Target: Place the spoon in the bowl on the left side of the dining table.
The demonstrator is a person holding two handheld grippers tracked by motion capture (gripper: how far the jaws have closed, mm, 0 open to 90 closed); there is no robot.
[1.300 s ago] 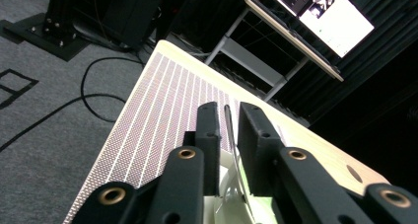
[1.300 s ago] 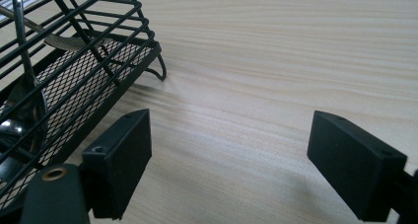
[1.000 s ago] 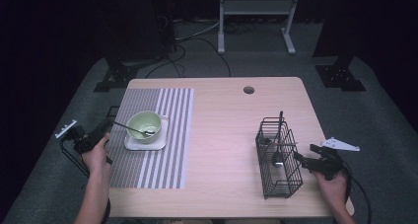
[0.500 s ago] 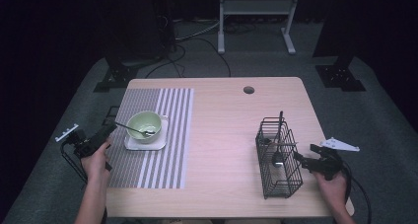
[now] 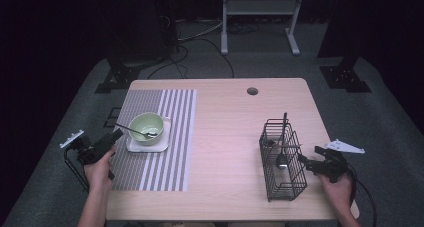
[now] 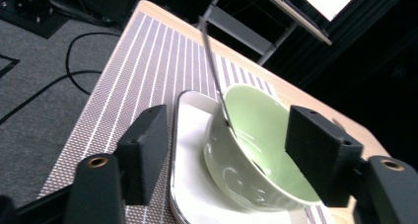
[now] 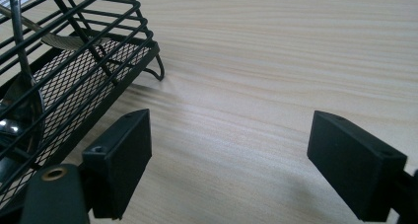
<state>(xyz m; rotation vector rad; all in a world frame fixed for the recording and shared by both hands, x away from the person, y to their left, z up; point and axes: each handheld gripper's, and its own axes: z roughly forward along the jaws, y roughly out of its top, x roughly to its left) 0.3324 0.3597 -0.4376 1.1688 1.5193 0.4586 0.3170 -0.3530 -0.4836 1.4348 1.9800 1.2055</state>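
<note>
While left tongs gape empty, opening, spoon handle points left from bowl.

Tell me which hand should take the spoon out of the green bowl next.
Probably the left. Its tool sits just beside the green bowl, open, jaws having just widened with nothing between them, and the spoon handle leans toward it. The right tool is across the table by the wire basket.

No readable text, labels, brands or numbers anywhere: none on the pale green ceramic bowl, nor the black wire basket right of it.
</note>
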